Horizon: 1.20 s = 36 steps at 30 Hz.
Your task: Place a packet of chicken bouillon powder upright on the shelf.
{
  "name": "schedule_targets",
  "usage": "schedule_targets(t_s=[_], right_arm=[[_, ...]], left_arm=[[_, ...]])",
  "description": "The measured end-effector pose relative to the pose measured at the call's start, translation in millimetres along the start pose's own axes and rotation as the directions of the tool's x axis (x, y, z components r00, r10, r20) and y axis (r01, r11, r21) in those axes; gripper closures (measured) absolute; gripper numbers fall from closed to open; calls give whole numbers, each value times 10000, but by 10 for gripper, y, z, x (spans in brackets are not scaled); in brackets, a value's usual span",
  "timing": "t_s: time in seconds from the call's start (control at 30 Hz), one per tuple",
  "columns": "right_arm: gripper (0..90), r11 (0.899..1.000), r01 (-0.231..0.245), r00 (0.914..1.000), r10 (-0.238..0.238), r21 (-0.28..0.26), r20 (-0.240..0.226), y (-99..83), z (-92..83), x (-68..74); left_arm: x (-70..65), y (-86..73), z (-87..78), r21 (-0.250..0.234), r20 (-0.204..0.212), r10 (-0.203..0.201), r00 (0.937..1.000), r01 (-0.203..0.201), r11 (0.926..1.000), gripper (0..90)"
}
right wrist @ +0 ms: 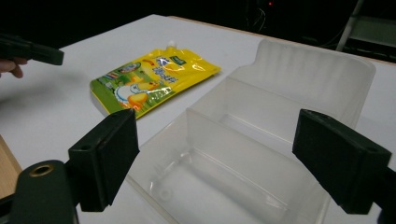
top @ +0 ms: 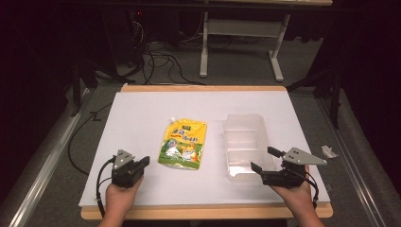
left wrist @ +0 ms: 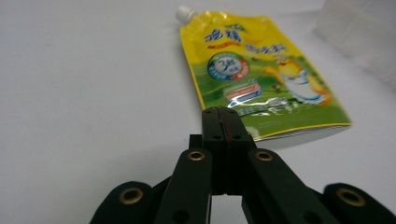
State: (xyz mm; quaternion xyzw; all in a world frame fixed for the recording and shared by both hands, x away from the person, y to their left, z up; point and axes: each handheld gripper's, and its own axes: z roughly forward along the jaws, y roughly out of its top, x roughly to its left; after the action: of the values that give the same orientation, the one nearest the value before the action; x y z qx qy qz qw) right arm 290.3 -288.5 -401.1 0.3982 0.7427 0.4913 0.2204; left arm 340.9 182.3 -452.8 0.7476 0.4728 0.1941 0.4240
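Observation:
A yellow and green spouted pouch (top: 184, 144) lies flat in the middle of the white board (top: 142, 113), its white cap pointing away from me. To its right sits an empty clear plastic tray (top: 246, 124) with two compartments. My left gripper (top: 144, 162) rests near the pouch's lower left corner, jaws shut with nothing between them. In the left gripper view its shut tip (left wrist: 222, 116) sits just short of the pouch (left wrist: 252, 70). My right gripper (top: 265, 159) is open at the tray's near end. Its jaws (right wrist: 222, 135) stand either side of the tray (right wrist: 308, 60), and the pouch (right wrist: 149, 79) lies beyond.
The board lies on a wooden table whose edge (top: 203, 210) runs along the front. A small white scrap (top: 328, 151) sits off the board to the right. Cables (top: 156, 56) and a table frame (top: 279, 61) stand on the floor behind.

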Motion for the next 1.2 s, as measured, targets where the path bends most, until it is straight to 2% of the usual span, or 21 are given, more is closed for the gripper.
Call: schedule_targets(t_s=[0.1,0.2,0.27,0.3,0.33,0.4,0.47,0.5,0.57,0.6,0.67,0.73,0.77,0.87,0.93,1.03,1.1,1.2], right_arm=[[149,9999,-9,10000,9,152,8,-9,43,-21],[149,9997,-84,10000,84,236,-25,-13,73,-44],[151,9997,-104,9999,104,219,-13,-14,69,-51],[152,9998,-56,10000,57,178,-25,-15,66,-54],[152,9998,-43,10000,44,182,-14,-14,61,-53],[153,9998,-29,10000,30,180,-32,-10,53,-52],[153,9999,-18,10000,19,164,-65,-12,57,-54],[154,9998,-3,10000,4,200,-88,-11,55,-46],[155,9998,-5,10000,7,208,-77,-7,48,-36],[156,9998,122,9999,-121,141,-74,0,43,-33],[158,9999,54,10000,-54,103,-57,14,28,-20],[159,9999,118,9999,-117,108,-44,19,34,-20],[159,9999,118,9999,-117,108,-44,19,34,-20],[160,9998,123,9999,-123,153,-43,20,49,-27],[161,9997,168,9999,-167,148,-34,21,60,-27],[164,9997,185,9998,-185,175,-22,16,64,-25],[164,9997,101,9999,-100,209,-21,12,65,-23],[165,9998,-132,9998,134,132,-118,12,57,-49]], left_arm=[[28,55,262,568,-562,172,9983,-140,9983,900],[95,108,472,812,-1051,-244,9942,330,9962,900],[105,105,571,995,-1037,-407,9938,511,9937,900],[92,97,611,1237,-1025,-309,9943,436,9914,900],[71,88,622,1237,-1082,-80,9941,214,9921,900],[39,95,621,1338,-836,-49,9965,161,9909,900],[-29,79,606,1405,-707,185,9973,-84,9900,900],[-89,52,587,1395,-459,235,9987,-169,9901,900],[-118,41,578,1404,-303,234,9993,-190,9899,900],[-167,31,572,1406,-146,319,9994,-296,9896,900],[-258,13,562,1437,173,519,9985,-538,9881,900],[-437,-9,564,1449,753,787,9940,-890,9854,900],[-437,-9,564,1449,753,787,9940,-890,9854,900],[-630,0,613,1452,1235,1111,9861,-1287,9810,900],[-705,24,657,1447,1543,1151,9813,-1377,9799,900],[-808,69,714,1349,1796,1468,9727,-1721,9758,900],[-812,100,713,1172,1866,1265,9743,-1499,9817,900],[-686,141,659,767,1498,815,9853,-938,9926,894]])
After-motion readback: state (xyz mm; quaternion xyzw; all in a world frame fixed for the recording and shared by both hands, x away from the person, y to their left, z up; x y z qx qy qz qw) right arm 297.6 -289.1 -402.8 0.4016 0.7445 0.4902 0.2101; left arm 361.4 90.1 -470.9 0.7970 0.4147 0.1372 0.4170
